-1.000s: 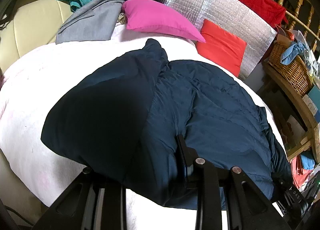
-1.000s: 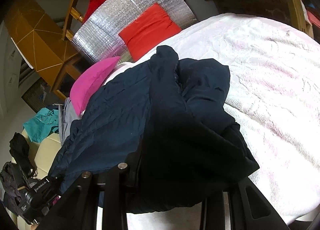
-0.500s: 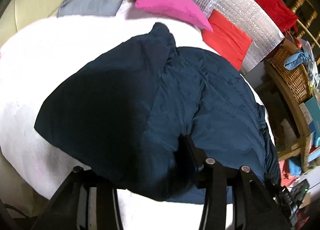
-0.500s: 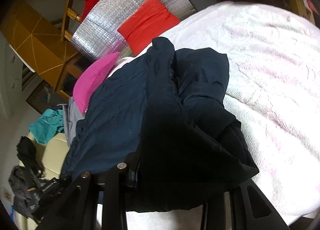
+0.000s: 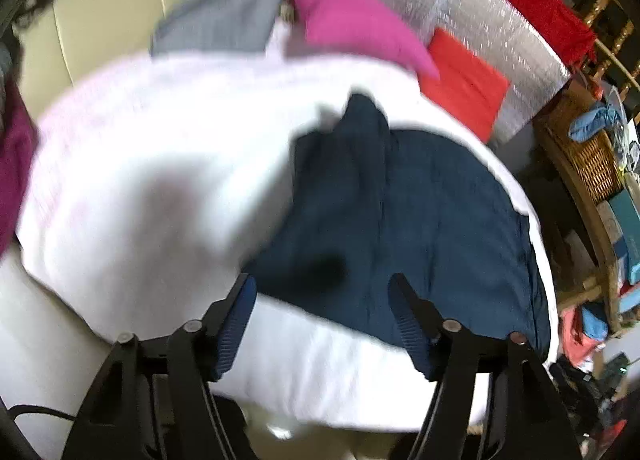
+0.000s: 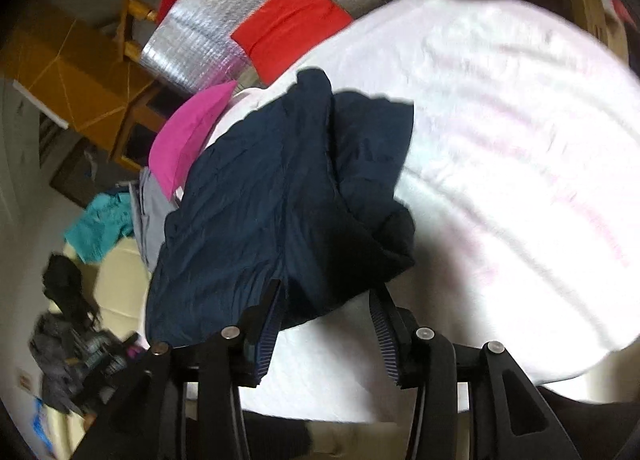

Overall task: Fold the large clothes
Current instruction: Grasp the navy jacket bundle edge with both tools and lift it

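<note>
A dark navy quilted jacket [image 5: 420, 211] lies folded lengthwise on a white bedcover [image 5: 140, 163]. In the left wrist view my left gripper [image 5: 320, 292] is open and empty, its fingers just short of the jacket's near edge. In the right wrist view the jacket [image 6: 260, 199] lies bunched on the bedcover [image 6: 520, 139]. My right gripper [image 6: 328, 300] is open, its fingers either side of the jacket's near hem without pinching it. Both views are blurred.
A pink pillow [image 5: 352, 19], a red cushion [image 5: 464, 79] and a silver foil panel [image 5: 480, 11] stand at the bed's far side. Grey cloth [image 5: 224, 15] lies on a cream sofa [image 5: 100, 19]. A wicker basket [image 5: 588, 155] sits on a wooden shelf at the right.
Both grippers have opened and let go of the jacket. The wide flap that lay spread to the left is folded over onto the jacket's body, baring white bedcover. Both grippers have drawn back.
</note>
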`<state>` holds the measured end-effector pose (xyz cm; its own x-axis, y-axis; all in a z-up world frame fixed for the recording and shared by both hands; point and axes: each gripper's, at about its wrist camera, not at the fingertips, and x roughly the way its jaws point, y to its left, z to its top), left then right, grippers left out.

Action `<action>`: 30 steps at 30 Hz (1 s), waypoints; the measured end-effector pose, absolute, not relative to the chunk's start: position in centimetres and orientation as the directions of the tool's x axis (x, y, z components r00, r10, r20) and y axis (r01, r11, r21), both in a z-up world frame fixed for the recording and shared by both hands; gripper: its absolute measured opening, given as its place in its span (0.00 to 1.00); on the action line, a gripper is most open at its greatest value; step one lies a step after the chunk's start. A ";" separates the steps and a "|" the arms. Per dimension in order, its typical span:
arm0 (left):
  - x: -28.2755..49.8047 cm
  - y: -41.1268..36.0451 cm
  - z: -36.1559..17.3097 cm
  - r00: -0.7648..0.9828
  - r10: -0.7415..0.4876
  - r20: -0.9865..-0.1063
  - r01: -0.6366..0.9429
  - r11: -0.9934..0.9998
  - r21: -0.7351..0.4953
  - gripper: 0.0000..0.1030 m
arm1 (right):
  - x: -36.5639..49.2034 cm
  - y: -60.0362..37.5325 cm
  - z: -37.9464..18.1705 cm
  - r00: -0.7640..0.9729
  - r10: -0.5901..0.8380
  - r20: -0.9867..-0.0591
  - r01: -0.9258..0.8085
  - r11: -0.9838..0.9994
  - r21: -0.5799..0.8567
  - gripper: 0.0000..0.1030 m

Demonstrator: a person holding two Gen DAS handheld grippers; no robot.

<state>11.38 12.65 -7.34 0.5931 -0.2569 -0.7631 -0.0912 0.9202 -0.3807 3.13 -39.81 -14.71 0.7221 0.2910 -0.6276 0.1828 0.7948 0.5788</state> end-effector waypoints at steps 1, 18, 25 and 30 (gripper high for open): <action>11.8 12.8 -6.6 0.616 -0.240 -0.751 -0.091 0.924 -0.370 0.77 | 3.0 -40.0 -13.9 0.737 0.279 -0.616 0.174 0.802 0.572 0.46; 18.7 9.3 -13.1 0.446 -0.192 -0.874 -0.096 0.961 -0.260 0.82 | 12.7 -40.3 -17.6 0.655 0.345 -0.672 0.214 0.768 0.604 0.35; 19.5 10.4 -9.9 0.554 -0.207 -0.807 -0.110 0.942 -0.317 0.86 | 12.8 -42.1 -14.5 0.741 0.340 -0.579 0.163 0.746 0.646 0.61; 23.1 11.6 -11.4 0.538 -0.260 -0.802 -0.185 0.891 -0.414 0.88 | 15.4 -45.0 -14.9 0.764 0.272 -0.585 0.239 0.723 0.648 0.77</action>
